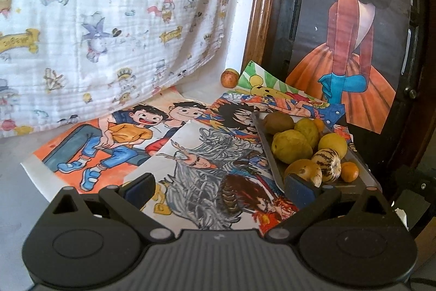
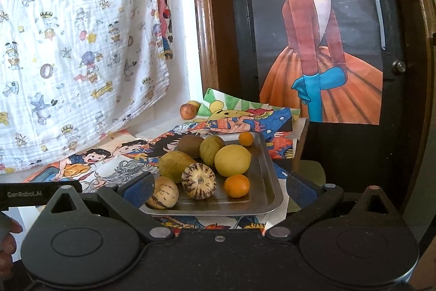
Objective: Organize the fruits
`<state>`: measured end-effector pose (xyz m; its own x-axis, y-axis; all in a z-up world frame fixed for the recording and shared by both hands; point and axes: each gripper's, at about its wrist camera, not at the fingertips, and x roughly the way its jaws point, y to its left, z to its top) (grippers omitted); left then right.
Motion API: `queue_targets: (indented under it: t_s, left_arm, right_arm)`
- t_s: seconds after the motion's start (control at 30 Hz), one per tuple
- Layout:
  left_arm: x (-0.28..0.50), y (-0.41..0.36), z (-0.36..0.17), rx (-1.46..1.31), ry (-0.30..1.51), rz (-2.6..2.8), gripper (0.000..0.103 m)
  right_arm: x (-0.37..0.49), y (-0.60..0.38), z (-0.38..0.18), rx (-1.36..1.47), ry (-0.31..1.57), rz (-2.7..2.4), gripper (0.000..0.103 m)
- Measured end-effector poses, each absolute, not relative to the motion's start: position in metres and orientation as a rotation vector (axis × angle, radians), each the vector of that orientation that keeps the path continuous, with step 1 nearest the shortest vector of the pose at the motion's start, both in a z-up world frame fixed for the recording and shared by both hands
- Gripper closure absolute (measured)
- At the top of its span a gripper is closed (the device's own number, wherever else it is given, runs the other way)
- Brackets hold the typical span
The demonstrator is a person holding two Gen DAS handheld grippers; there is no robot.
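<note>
Both the left claw and the right claw stand wide apart, empty; most fruits are gathered in the metal tray, while a reddish fruit, perhaps two, waits at the worktop's far edge.

Brushed metal tray — crinkled cotton cloth, glossy wood frame

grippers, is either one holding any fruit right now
No. The left gripper and right gripper are both open and empty; the fruit sits untouched on the tray.
</note>
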<state>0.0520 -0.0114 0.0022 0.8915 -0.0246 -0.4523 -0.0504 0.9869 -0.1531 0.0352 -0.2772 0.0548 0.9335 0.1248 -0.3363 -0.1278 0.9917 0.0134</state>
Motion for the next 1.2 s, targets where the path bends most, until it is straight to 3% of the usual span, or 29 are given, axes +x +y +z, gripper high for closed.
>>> queue_targets:
  t_s: [1.2]
  left_arm:
    - [0.000,0.022,-0.009,-0.157,0.475,-0.026,0.000]
  right_arm:
    - [-0.004,-0.239,0.036,-0.040,0.397,0.189,0.001]
